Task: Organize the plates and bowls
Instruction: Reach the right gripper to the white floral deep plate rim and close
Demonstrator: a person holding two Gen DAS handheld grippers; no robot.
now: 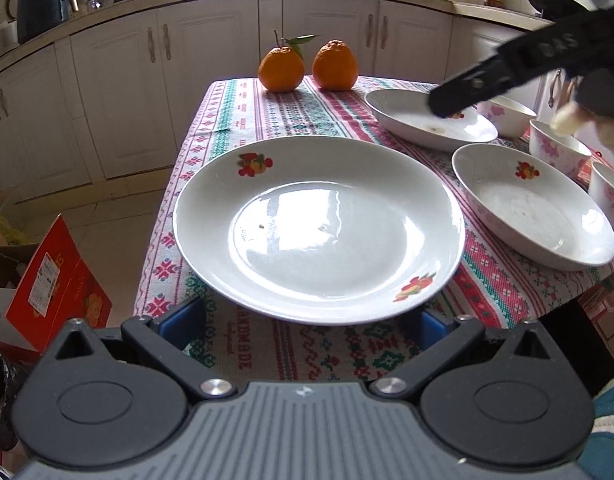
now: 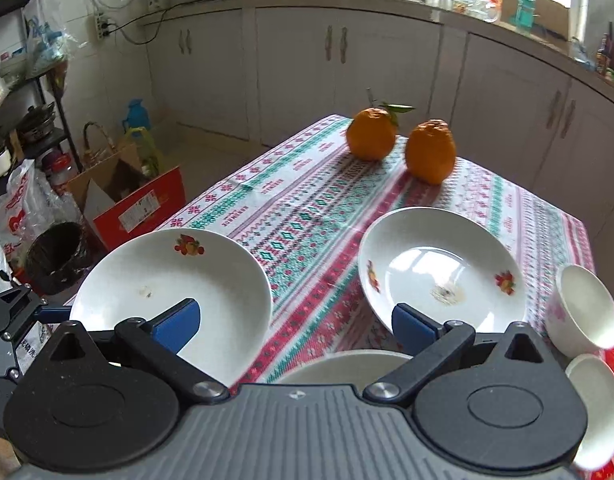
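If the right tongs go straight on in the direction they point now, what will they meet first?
Probably bare tablecloth. The right tongs are open and point between two plates: the left plate and the right plate. Farther along stand two oranges, but depth is hard to judge.

The near plate (image 1: 319,228) hides the left gripper's fingertips (image 1: 185,320), and the right edge cuts off a bowl (image 1: 611,200).
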